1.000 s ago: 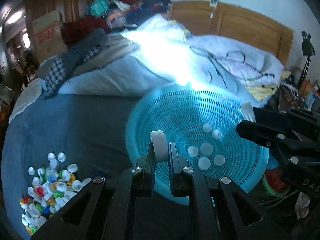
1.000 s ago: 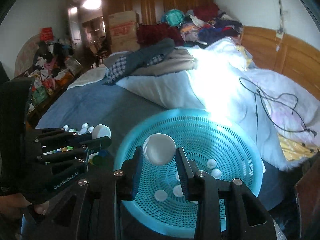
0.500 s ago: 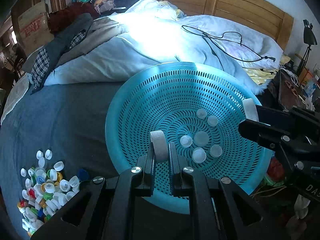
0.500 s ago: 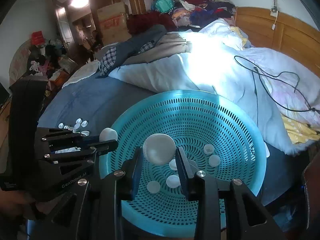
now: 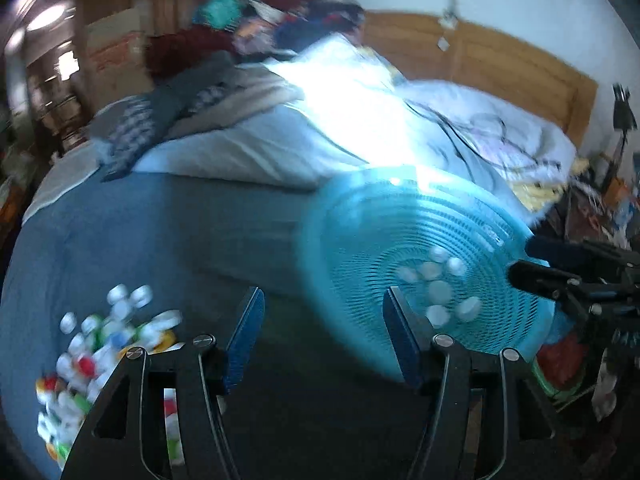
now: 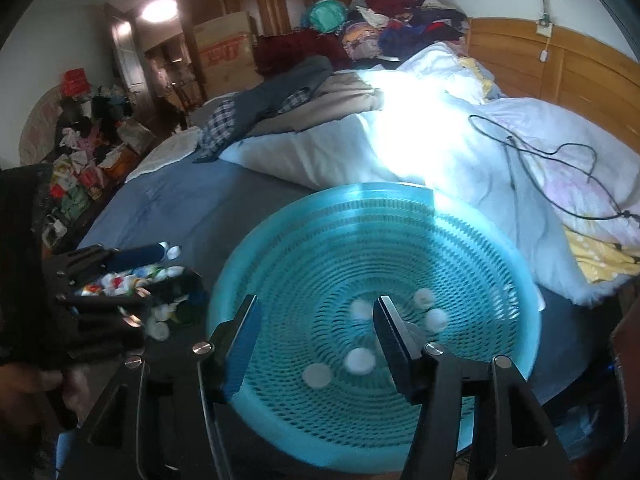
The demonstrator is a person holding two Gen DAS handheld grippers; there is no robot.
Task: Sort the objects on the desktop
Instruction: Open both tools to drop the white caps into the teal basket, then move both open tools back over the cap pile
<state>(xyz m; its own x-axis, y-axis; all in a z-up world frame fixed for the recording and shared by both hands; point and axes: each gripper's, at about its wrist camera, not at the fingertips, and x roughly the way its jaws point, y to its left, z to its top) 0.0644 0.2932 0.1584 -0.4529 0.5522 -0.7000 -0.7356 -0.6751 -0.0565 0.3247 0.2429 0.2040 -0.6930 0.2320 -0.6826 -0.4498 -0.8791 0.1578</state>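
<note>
A teal perforated basket [image 5: 372,220] [image 6: 360,232] lies on the blue bedcover with several white bottle caps [image 5: 438,290] [image 6: 360,360] on its bottom. A heap of mixed coloured caps [image 5: 100,340] [image 6: 156,280] lies on the cover left of the basket. My left gripper [image 5: 322,312] hangs over the bedcover between the heap and the basket's left rim, its jaws opening with nothing between them. My right gripper [image 6: 316,320] hangs over the basket's middle, its jaws also opening and empty. The left wrist view is blurred by motion.
A white duvet [image 6: 400,152] with a black cable [image 6: 560,148] lies just behind the basket, before a wooden headboard [image 6: 560,72]. Piled clothes [image 6: 280,108] cover the far side of the bed. Clutter stands on the floor at the left [image 6: 80,160]. A hand [image 6: 36,380] holds the left gripper.
Both grippers held a white cap and now stand open without them; more caps lie in the basket. The left gripper has swung left, away from the basket's middle. The right stayed over it.
</note>
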